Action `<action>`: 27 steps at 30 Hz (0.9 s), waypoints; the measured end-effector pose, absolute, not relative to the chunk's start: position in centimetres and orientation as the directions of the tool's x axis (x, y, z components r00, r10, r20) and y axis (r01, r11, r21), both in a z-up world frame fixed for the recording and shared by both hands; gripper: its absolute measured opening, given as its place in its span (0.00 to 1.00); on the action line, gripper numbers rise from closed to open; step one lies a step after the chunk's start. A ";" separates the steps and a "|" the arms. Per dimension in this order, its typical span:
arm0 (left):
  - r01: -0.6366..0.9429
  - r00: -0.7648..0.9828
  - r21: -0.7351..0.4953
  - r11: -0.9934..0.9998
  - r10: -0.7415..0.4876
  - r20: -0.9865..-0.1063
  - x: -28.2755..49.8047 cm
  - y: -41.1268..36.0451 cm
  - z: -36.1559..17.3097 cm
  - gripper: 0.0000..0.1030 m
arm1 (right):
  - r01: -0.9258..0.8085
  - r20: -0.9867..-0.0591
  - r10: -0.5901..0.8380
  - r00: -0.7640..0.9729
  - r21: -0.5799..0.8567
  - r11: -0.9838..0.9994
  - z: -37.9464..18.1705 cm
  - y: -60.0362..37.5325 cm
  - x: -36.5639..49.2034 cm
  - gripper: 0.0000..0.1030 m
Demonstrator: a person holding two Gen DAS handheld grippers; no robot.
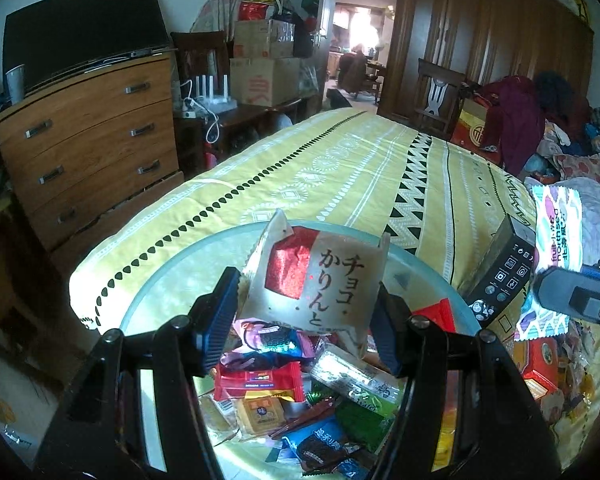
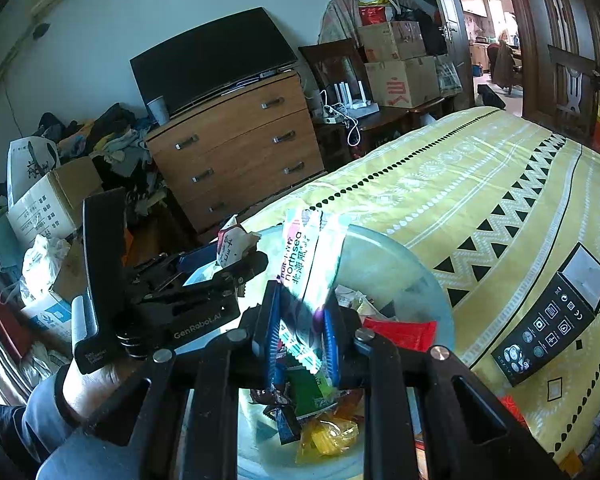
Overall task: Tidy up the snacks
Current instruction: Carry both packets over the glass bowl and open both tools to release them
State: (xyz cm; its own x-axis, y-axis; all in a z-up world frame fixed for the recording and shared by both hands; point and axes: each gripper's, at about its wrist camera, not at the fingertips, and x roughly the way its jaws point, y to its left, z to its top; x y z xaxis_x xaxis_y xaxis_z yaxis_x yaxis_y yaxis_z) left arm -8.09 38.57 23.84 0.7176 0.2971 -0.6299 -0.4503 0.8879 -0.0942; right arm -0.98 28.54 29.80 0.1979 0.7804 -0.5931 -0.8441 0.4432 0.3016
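My left gripper (image 1: 302, 320) is shut on a white snack packet with a red patch and black Japanese writing (image 1: 316, 280), held upright above a glass bowl (image 1: 168, 280) full of several wrapped snacks (image 1: 260, 380). My right gripper (image 2: 302, 336) is shut on a white and pastel "northsea" snack packet (image 2: 308, 256), held over the same glass bowl (image 2: 400, 256). That packet also shows at the right of the left wrist view (image 1: 556, 232), with the right gripper (image 1: 576, 300) under it. The left gripper (image 2: 188, 296) shows at the left of the right wrist view, still holding its packet (image 2: 234, 244).
The bowl sits on a bed with a yellow patterned cover (image 1: 340, 160). A black box with icons (image 2: 552, 320) lies on the cover to the right of the bowl. More snacks lie loose at the right (image 1: 540, 364). A wooden dresser (image 1: 88, 132) stands left of the bed.
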 end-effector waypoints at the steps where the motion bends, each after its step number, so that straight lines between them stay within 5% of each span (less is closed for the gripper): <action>1: -0.450 0.717 -0.094 0.888 0.297 -0.630 -8.1 38.6 23.8 0.60 | -0.845 -0.593 0.781 0.197 0.301 0.442 29.9 28.5 -1.0 0.22; 20: -0.447 0.712 -0.091 0.890 0.293 -0.638 -8.1 38.9 23.7 0.60 | -0.849 -0.596 0.779 0.194 0.297 0.438 29.7 28.9 -1.6 0.22; 25: -0.456 0.691 -0.090 0.885 0.289 -0.663 -7.7 39.5 22.8 0.67 | -0.838 -0.599 0.779 0.187 0.317 0.445 29.2 28.8 -1.5 0.30; 27: -0.465 0.681 -0.091 0.880 0.291 -0.672 -7.6 39.7 22.4 0.77 | -0.834 -0.604 0.775 0.186 0.321 0.450 28.9 28.8 -1.4 0.30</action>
State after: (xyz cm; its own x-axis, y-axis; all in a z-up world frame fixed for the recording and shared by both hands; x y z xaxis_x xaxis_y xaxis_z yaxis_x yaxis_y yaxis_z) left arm -7.62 39.73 22.42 0.6808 0.2907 -0.6723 -0.4655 0.8804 -0.0908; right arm -1.38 28.81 28.94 0.1856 0.7747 -0.6044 -0.8336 0.4498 0.3206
